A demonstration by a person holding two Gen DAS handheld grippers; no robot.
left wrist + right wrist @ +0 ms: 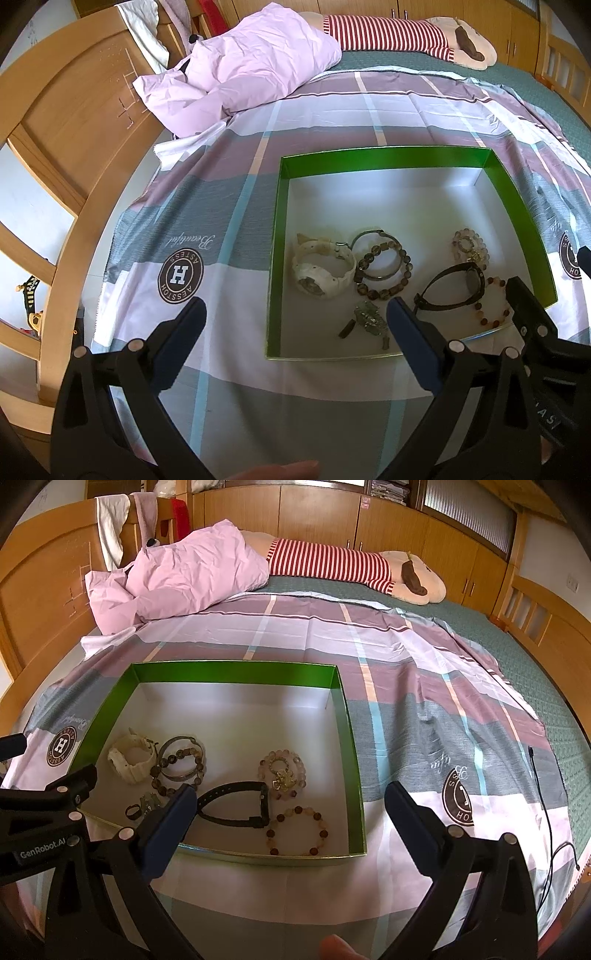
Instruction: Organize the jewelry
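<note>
Wooden wardrobes line the far wall, and in front of them lies a bed covered with a plaid sheet (388,672) in mauve, grey and white. On it sits a shallow green-walled cardboard box (388,157) with a white floor, holding all the jewelry in its near half. At its left, a white plastic wristwatch (323,271) touches a brown beaded bracelet (384,271) that overlaps a thin metal bangle (369,236). Further right come a pale pink bead bracelet (282,771) with a gold charm, a black-strapped watch (236,805) and an amber bead bracelet (297,830). A dark ring (132,811) and a small greenish pendant (367,315) lie near the front wall.

Both grippers hover just short of that front wall, empty. The left gripper (295,314) is spread wide, and so is the right gripper (286,801), which crowds in close beside it. A crumpled lilac pillow (251,62) and a striped plush toy (351,568) lie well behind. A thin black cable (546,805) trails at the bed's right edge.
</note>
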